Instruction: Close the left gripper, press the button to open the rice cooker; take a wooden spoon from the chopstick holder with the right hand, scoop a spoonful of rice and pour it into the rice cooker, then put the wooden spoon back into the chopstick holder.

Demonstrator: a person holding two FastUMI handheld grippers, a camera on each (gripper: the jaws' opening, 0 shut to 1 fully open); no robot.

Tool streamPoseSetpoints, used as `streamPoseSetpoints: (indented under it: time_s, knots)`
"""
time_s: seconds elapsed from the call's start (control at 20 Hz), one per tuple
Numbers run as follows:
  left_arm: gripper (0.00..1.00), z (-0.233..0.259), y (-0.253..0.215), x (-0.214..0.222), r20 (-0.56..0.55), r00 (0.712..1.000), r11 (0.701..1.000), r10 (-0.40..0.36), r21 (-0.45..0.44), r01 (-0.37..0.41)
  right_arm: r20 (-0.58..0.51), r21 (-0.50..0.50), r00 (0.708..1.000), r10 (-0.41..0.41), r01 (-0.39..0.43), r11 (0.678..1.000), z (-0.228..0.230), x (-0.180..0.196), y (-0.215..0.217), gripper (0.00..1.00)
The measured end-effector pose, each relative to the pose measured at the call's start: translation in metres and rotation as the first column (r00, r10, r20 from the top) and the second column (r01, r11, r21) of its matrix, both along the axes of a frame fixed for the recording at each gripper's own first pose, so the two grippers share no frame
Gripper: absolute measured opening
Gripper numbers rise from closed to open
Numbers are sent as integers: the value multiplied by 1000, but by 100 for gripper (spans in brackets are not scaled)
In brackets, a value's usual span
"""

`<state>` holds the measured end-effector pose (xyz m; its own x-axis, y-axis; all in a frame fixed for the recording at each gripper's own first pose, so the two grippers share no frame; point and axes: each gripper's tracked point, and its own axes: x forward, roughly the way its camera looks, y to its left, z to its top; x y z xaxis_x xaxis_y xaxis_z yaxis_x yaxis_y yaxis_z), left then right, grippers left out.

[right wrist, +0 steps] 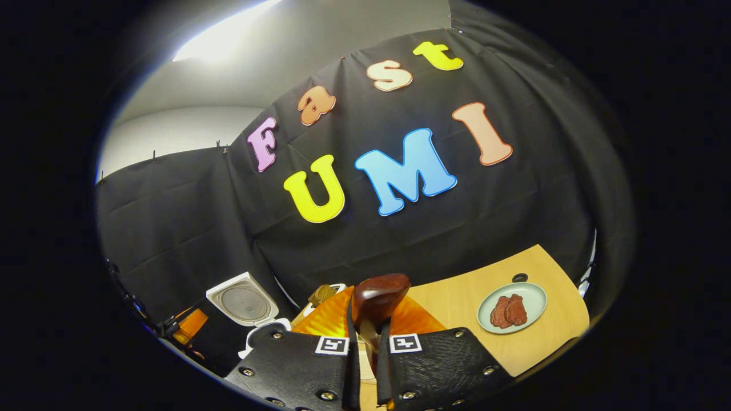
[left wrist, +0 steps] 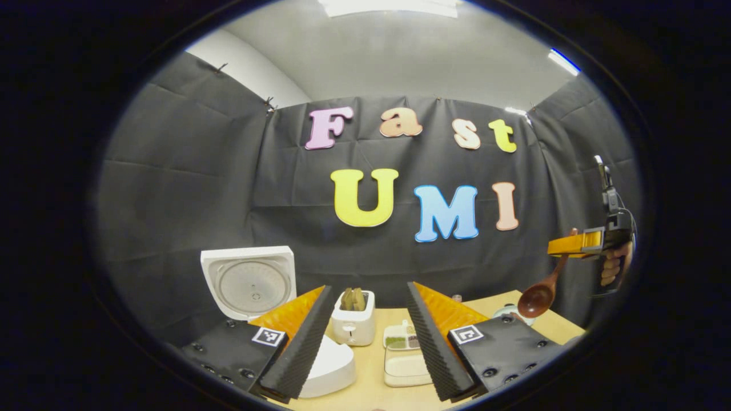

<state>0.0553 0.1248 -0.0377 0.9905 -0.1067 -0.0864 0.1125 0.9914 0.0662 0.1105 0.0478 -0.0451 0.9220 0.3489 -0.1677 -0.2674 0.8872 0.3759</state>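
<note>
Closest to the lens in the right gripper view, the right claw (right wrist: 365, 348) is clamped on the handle of the wooden spoon (right wrist: 378, 302), both fingers pressing it, the bowl rising just past the fingertips. In the left gripper view that spoon hangs bowl-down and tilted, its long axis running from the far claw down toward the desk (left wrist: 371, 365), held high above the desk's right side by a hand (left wrist: 614, 265). The bowl looks empty, so the scoop appears not yet made.

The left claw (left wrist: 365, 319) stands wide open, gripping nothing, low over the desk. The rice cooker (left wrist: 325, 365) sits just beside its left finger, the lid (left wrist: 248, 279) up. From the right claw the cooker lies down and to the left, across the desk, so the right hand holds the tool while the left is nearer the pot.

Between the left fingers stand a white toaster (left wrist: 354, 322) with slices in it and a white tray (left wrist: 406, 357) with small compartments; whether the rice is there cannot be told. A plate (right wrist: 512, 308) with reddish pieces lies to the right. The chopstick holder cannot be made out.

No brand or label text is readable; square coded markers (right wrist: 332, 345) sit on the claws.
</note>
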Motion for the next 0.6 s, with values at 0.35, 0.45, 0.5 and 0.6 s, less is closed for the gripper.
streamPoseSetpoints:
  time_s: [0.35,0.45,0.5,0.6]
  knots:
    - [90,-8,-7,3,-16,1000,1000,-8,10,8,-67,-41,995,-74,71,997,-42,-8,-20,12]
    - [89,-9,-11,2,-16,1000,1000,-12,17,13,-90,-59,993,-81,76,995,-55,-9,-23,12]
    - [87,-10,-11,2,-15,1000,1000,-10,19,10,-103,-66,991,-84,77,995,-63,-8,-23,11]
    - [87,-12,-11,1,-19,1000,1000,-1,18,2,-122,-88,987,-103,93,992,-76,-7,-26,11]
